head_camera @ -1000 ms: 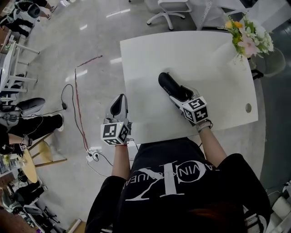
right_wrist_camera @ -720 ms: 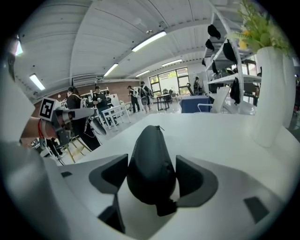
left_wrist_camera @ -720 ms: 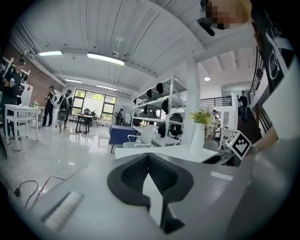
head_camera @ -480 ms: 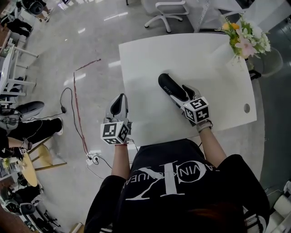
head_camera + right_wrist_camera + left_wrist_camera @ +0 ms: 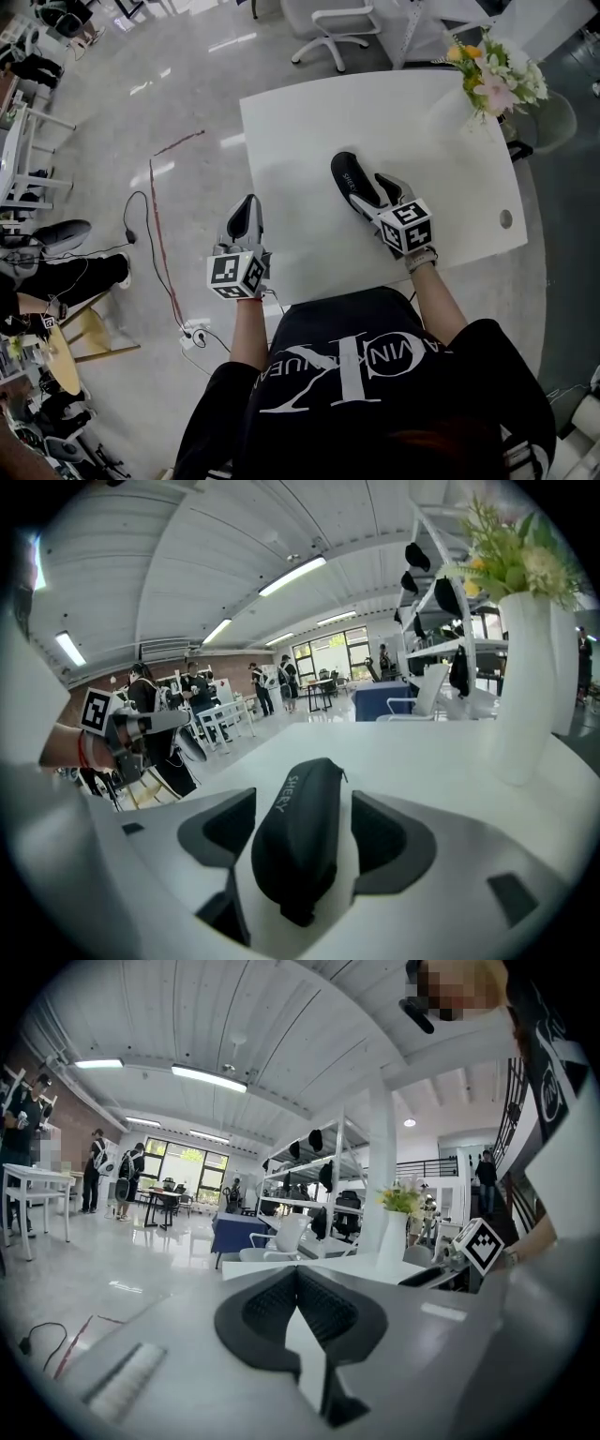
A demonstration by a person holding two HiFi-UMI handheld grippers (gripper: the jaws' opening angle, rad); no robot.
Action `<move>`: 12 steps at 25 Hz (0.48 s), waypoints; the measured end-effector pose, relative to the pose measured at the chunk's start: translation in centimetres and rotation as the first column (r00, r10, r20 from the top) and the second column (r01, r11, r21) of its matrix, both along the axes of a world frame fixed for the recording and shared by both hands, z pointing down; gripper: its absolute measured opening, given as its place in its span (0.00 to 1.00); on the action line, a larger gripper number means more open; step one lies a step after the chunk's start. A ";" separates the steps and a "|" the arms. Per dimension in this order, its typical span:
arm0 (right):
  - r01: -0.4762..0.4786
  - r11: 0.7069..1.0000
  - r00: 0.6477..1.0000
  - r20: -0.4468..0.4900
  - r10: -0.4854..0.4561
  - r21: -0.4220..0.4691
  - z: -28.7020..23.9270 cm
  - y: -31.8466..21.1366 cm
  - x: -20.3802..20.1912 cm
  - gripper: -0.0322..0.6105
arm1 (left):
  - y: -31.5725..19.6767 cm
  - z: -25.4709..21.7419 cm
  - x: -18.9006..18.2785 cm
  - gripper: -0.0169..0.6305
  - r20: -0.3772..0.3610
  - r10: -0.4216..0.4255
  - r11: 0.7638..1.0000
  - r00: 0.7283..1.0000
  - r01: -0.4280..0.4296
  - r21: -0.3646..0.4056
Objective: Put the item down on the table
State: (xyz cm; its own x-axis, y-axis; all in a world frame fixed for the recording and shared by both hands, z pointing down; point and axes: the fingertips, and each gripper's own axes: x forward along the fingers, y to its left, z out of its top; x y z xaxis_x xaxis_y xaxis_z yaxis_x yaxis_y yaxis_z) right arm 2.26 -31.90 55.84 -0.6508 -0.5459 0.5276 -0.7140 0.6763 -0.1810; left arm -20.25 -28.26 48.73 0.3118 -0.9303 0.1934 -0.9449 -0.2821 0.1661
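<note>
White table [image 5: 309, 112], vase of flowers [image 5: 492, 75] at its far right corner, right gripper [image 5: 370, 192] jaws apart around the case, left gripper [image 5: 246, 211] jaws closed together and empty beside table's left edge, black case [image 5: 349, 176] lying on the tabletop between the right jaws
</note>
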 end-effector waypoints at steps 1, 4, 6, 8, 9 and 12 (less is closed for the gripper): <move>-0.005 1.000 1.000 0.005 0.005 0.004 -0.2 -0.1 0.1 0.50 | 0.0 0.0 0.0 0.04 -0.003 0.001 1.000 1.000 -0.001 0.002; -0.026 0.999 0.999 0.022 0.026 0.024 -1.0 -0.4 0.7 0.50 | -0.2 -0.1 0.3 0.04 -0.007 0.004 1.000 1.000 -0.004 0.007; -0.036 0.998 0.999 0.029 0.034 0.055 -1.7 -0.5 1.0 0.50 | -0.4 -0.3 0.4 0.04 -0.005 0.010 1.000 1.000 -0.010 0.013; -0.037 0.995 0.999 0.033 0.034 0.098 -2.8 -0.5 1.2 0.45 | -0.5 -0.6 0.5 0.04 -0.001 0.018 1.000 1.000 -0.018 0.021; -0.041 0.992 0.999 0.034 0.037 0.121 -3.4 -0.5 1.3 0.38 | -0.6 -0.8 0.5 0.04 0.001 0.022 0.999 1.000 -0.022 0.025; -0.061 0.983 0.998 0.034 0.056 0.173 -4.9 -0.7 1.8 0.20 | -0.8 -1.3 0.4 0.04 0.007 0.027 0.999 1.000 -0.027 0.038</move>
State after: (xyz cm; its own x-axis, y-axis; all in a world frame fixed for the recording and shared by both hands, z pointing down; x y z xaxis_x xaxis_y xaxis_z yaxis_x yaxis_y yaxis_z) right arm 4.03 -32.58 50.92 -0.6289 -0.6650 0.4027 -0.7492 0.6568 -0.0855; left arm -19.85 -29.04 47.41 0.3356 -0.9283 0.1600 -0.9379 -0.3135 0.1482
